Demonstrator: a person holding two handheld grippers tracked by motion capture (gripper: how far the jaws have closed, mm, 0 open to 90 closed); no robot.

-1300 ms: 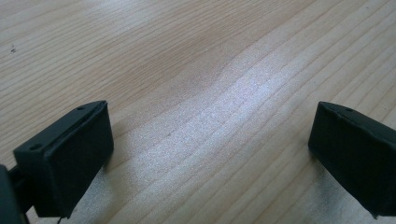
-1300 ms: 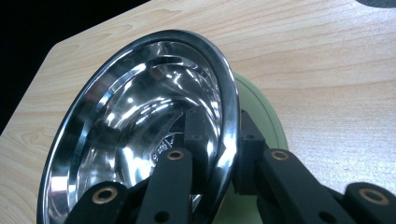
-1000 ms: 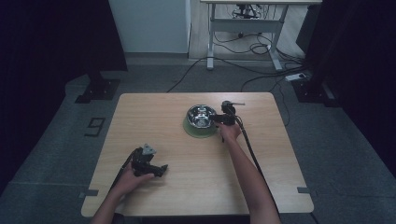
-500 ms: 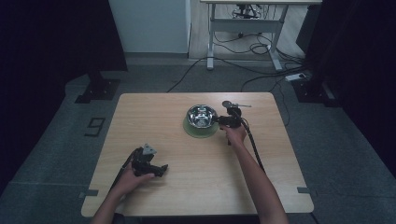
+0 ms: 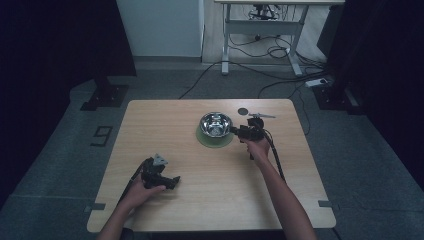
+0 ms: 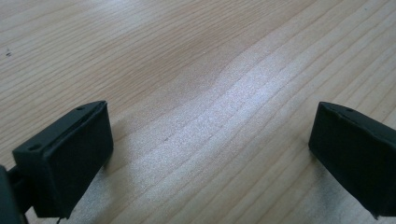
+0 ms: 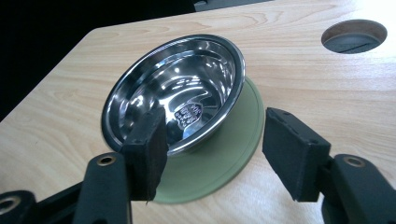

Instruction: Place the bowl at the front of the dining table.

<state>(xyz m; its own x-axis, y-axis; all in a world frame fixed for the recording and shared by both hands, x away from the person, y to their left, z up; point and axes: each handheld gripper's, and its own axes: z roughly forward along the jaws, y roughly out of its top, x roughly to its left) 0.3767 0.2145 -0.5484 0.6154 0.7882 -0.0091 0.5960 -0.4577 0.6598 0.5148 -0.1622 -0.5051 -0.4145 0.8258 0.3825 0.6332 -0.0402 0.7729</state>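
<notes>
Since a second ago the right tool (image 5: 235,131) has backed off the steel bowl (image 7: 175,91), jaws just opening and now apart, empty. Bowl sits on the green plate (image 7: 231,144) mid-counter (image 5: 165,120). Withdraw straight, don't nudge the rim.

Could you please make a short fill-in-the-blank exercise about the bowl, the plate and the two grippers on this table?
1. The steel bowl stands on a flat ____ plate.
2. Next to the bowl, the right gripper has its jaws ____, with nothing between them.
3. The left gripper has only bare ____ table between its jaws.
4. The round hole is in the ____.

Missing words: green; open; wooden; table
</notes>
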